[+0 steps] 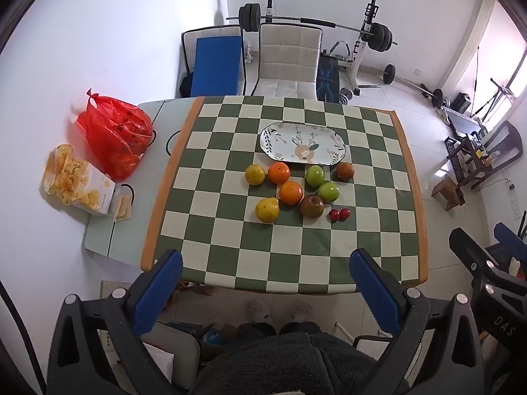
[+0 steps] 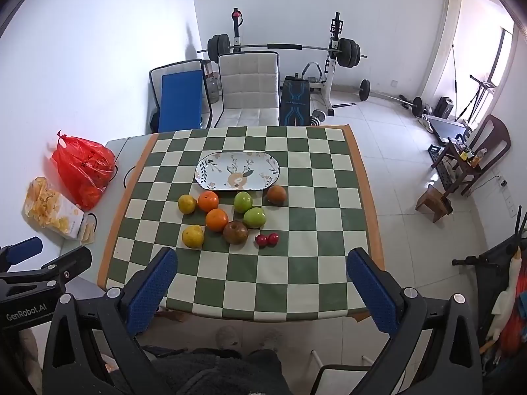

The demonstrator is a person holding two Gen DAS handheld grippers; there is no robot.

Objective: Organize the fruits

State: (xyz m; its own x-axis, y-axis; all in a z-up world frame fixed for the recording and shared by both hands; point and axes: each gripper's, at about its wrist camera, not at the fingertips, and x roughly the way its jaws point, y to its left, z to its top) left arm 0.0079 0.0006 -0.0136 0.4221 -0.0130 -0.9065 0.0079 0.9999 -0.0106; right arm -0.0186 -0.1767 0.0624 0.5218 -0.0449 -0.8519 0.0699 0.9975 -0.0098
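Nearest: left hand-held gripper (image 1: 266, 288) spread to full width above the near edge of the bench (image 1: 98, 230), blue pads (image 1: 158, 291) wide apart, nothing between them. Same on the other side: right hand-held gripper (image 2: 262, 288) gaping wide, gripping nothing, held short of the fruit. Below both, dark fuzzy clothing and two slippered feet (image 1: 280, 311) on the floor tiles.

On to the green-and-cream checked cloth (image 1: 290, 263), orange-bordered, covering most of the bench. Loose in a cluster at mid-cloth, all fruit off the plate: closest, a yellow pear (image 1: 266, 210) at the left, a brownish apple (image 1: 311, 206) just right of it, two small red cherries (image 1: 339, 214) touching each other further right. Behind those, an orange (image 1: 291, 193) and a green apple (image 1: 328, 192) flanking the brownish apple. Back row, left to right: a yellow fruit (image 1: 255, 174), a second orange (image 1: 279, 172), a second green apple (image 1: 315, 176), a reddish-brown fruit (image 1: 345, 171) set a little apart at the right end.

Just beyond the back row, an oval plate (image 1: 273, 135) with a floral deer print, bare of fruit, its near rim close to the second orange.

Off the cloth, on the bare left strip of the bench: an open box of chips (image 1: 79, 182) and a knotted red plastic bag (image 1: 115, 135) behind it.

Farther back, a pale padded chair (image 1: 286, 62) pushed against the far edge, then a barbell rack (image 1: 316, 23) by the white wall.
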